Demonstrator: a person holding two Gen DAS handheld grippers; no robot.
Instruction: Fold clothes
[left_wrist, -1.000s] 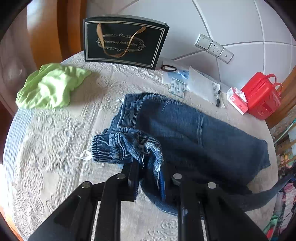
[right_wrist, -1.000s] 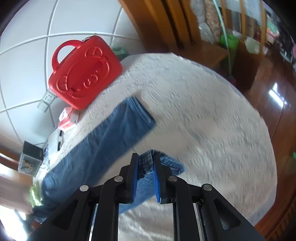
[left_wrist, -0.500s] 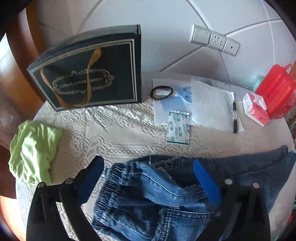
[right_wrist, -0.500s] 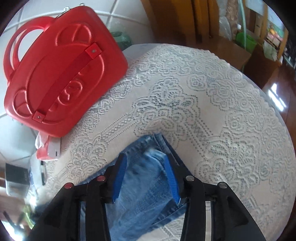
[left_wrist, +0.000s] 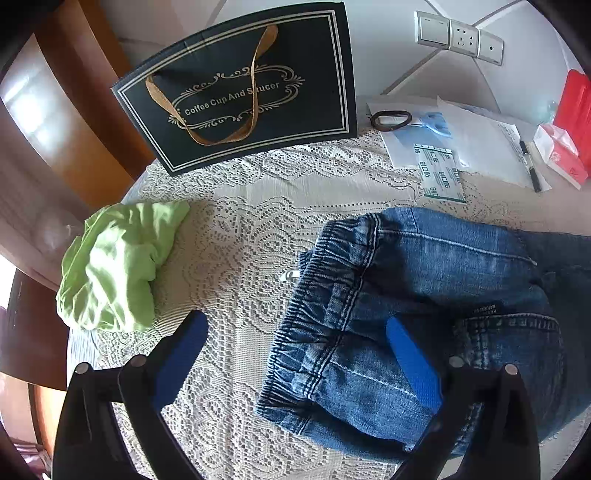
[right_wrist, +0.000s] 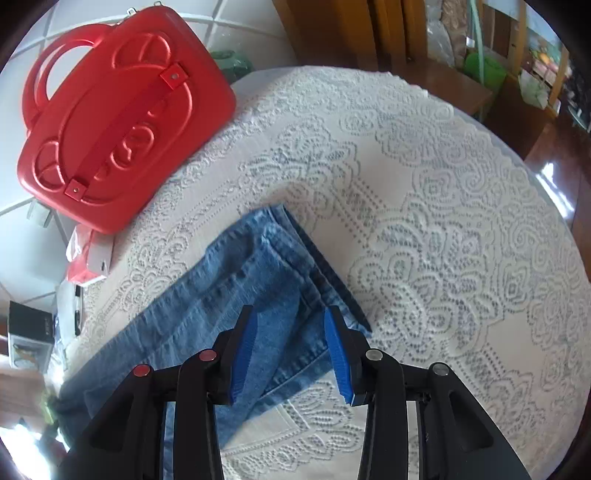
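1. A round worktop (right_wrist: 461, 184) under a white lace cloth carries a pair of blue jeans (left_wrist: 424, 295) laid flat across its middle, the elastic waistband in the left wrist view, the stacked leg hems (right_wrist: 295, 251) in the right wrist view.
2. A black gift bag (left_wrist: 258, 88) lettered "Coffee Cup And Saucer" stands at the worktop's far edge against the wall.
3. A red case (right_wrist: 118, 110) leans at the wall-side edge, near the hems.
4. A crumpled green garment (left_wrist: 118, 262) lies at the left edge, apart from the jeans; only the left view shows it clearly.
5. Papers, a pen (left_wrist: 530, 166) and a hair tie (left_wrist: 389, 120) sit beside the bag.
6. The left gripper (left_wrist: 295, 339) hovers with fingers wide, straddling the waistband.
7. The right gripper (right_wrist: 291, 347) hovers above the leg ends, fingers parted, holding nothing.
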